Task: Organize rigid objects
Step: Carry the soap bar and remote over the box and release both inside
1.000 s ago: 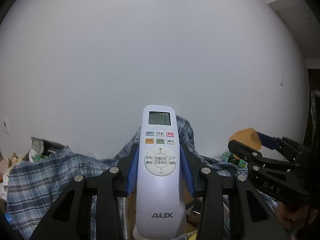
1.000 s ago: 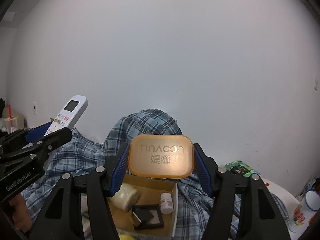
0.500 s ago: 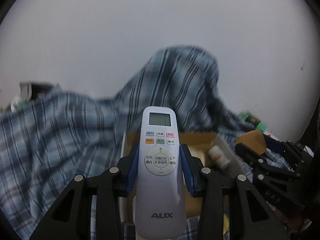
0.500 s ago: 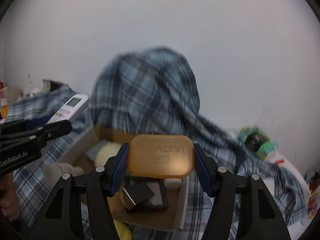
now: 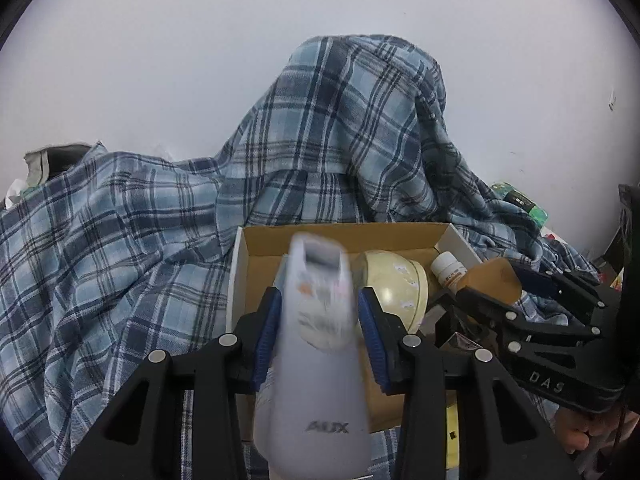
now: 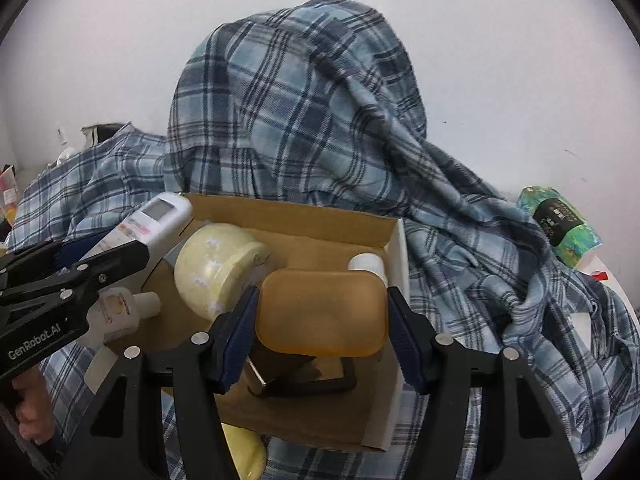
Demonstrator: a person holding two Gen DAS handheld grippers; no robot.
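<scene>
My left gripper (image 5: 318, 332) holds a white AUX remote control (image 5: 316, 364), blurred and tipping forward over the open cardboard box (image 5: 340, 236). The remote also shows in the right wrist view (image 6: 158, 220) at the box's left edge. My right gripper (image 6: 322, 316) is shut on an amber soap-like case (image 6: 322, 312), held over the box (image 6: 304, 216). The case shows at the right of the left wrist view (image 5: 492, 280). In the box lie a cream round jar (image 6: 216, 264), a small white bottle (image 5: 450, 266) and a dark square frame (image 6: 320, 380).
A blue plaid shirt (image 6: 304, 108) is heaped behind and around the box against a white wall. A green tissue pack (image 6: 558, 220) lies at the right on the white table. A white tube (image 6: 120, 308) lies at the box's left. A yellow object (image 6: 244, 452) sits by the box front.
Both grippers have tilted down and moved toward the box, which now fills the lower view. The remote has tipped forward and blurred in the left gripper. The amber case now faces downward.
</scene>
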